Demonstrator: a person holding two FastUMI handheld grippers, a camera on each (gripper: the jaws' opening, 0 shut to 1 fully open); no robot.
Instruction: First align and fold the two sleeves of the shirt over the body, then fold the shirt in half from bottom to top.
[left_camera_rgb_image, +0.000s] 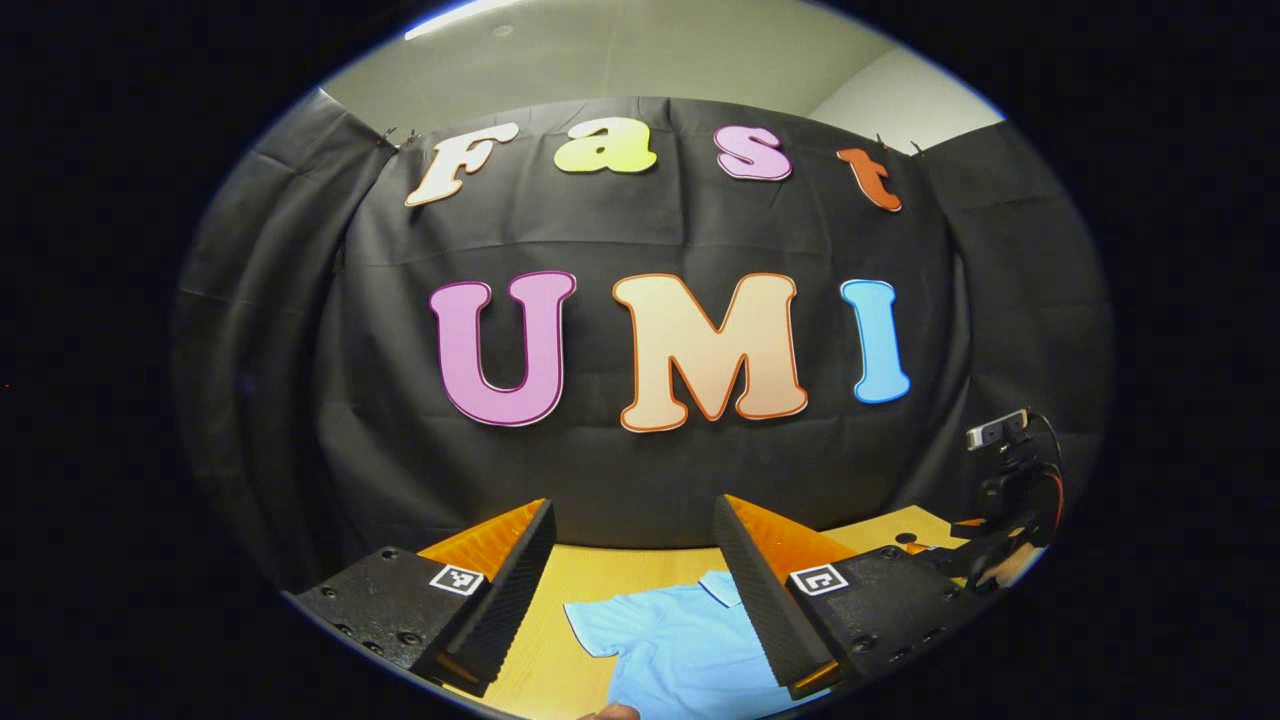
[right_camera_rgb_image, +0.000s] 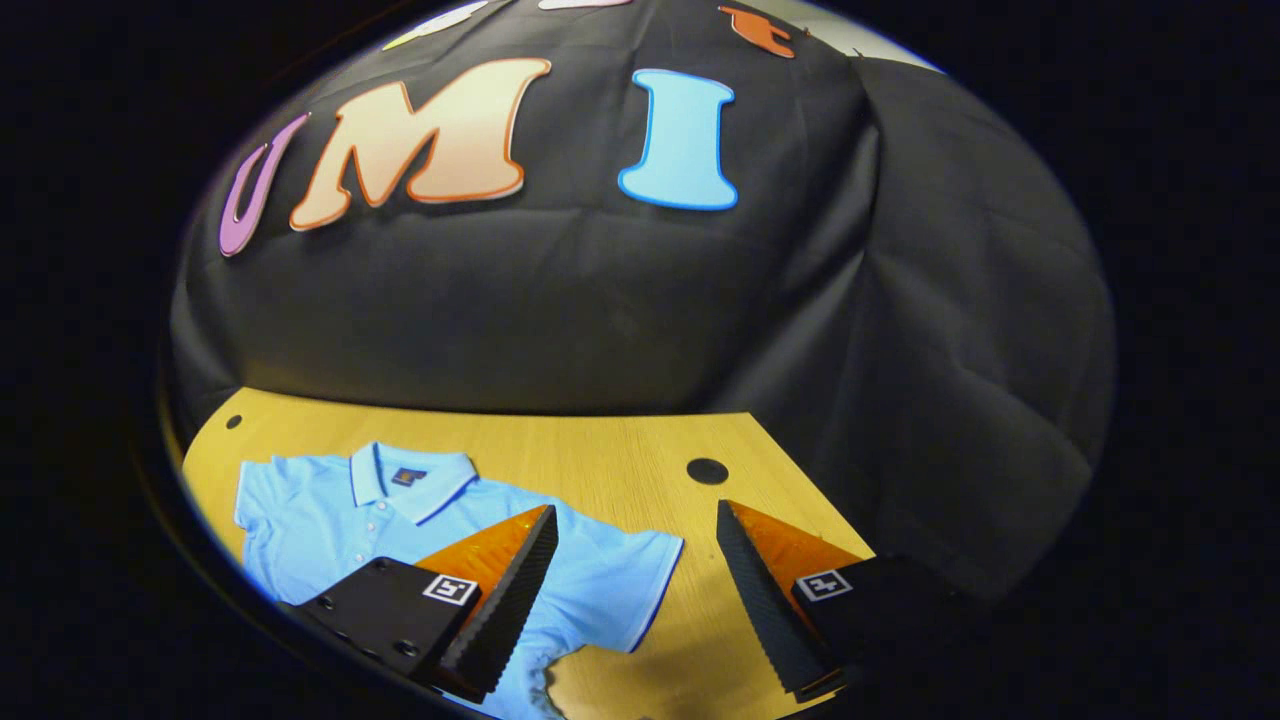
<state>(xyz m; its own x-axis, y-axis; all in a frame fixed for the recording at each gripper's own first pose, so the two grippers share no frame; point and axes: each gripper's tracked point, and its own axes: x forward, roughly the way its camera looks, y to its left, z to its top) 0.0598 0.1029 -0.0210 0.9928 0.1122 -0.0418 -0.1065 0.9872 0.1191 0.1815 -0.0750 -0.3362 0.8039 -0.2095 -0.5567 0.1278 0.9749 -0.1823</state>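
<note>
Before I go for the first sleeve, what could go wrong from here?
The right claw hangs open above the sleeve nearest it, apparently well up; closing early could catch nothing. A deep bite might gather the body of the shirt too and spoil the fold. The left claw is open over the shirt's middle, so both may tug the cloth askew on the table.

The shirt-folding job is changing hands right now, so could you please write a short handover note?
Left gripper: open, holding nothing, raised over the shirt.
Right gripper: open, holding nothing, above the sleeve on its side.
The shirt lies flat on the wooden table, collar towards the wall, both sleeves spread out.
Done: nothing folded.
Left: fold both sleeves over the body, then fold bottom to top.
</note>
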